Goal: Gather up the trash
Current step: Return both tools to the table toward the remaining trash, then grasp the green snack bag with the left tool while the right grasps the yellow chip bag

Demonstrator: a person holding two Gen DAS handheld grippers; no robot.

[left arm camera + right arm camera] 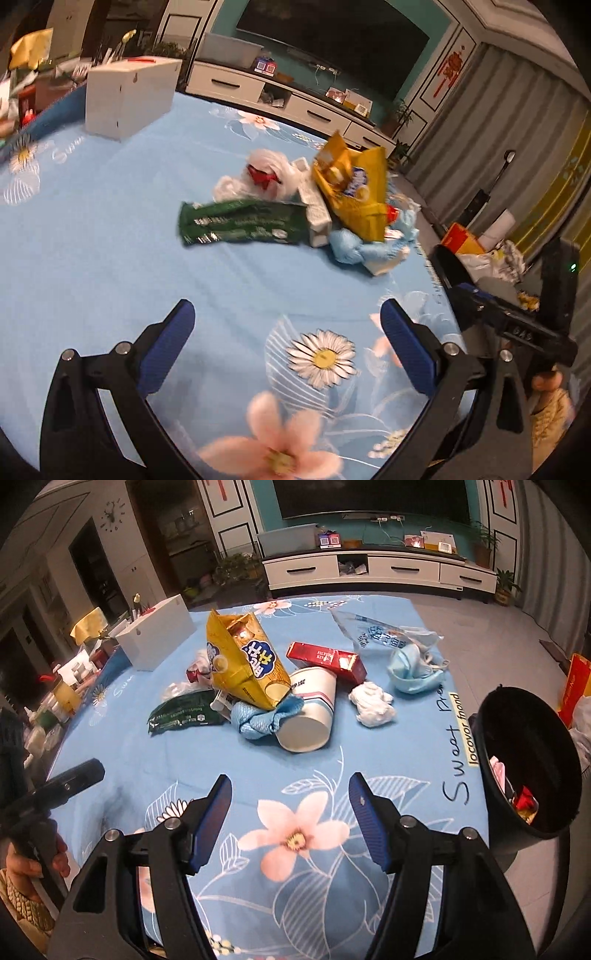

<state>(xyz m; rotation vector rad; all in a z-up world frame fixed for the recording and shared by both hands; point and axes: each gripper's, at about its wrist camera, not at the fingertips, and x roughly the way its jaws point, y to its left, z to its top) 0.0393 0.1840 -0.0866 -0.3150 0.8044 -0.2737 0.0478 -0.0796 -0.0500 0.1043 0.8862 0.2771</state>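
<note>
A pile of trash lies on the blue flowered tablecloth (332, 775): a yellow snack bag (243, 661), a green wrapper (184, 712), a tipped white paper cup (310, 712), a blue cloth (262, 720), a red cigarette box (325, 661), a crumpled white tissue (371, 705), a blue face mask (415, 670). A black trash bin (528, 764) stands at the table's right edge with some trash inside. My right gripper (290, 805) is open and empty, short of the cup. My left gripper (286, 325) is open and empty, short of the green wrapper (240, 223) and yellow bag (351, 188).
A white box (157, 637) stands at the far left of the table; it also shows in the left wrist view (125, 94). Clutter lines the table's left side (62, 701). A TV cabinet (380, 570) is beyond the table. A clear plastic bag (373, 631) lies at the back.
</note>
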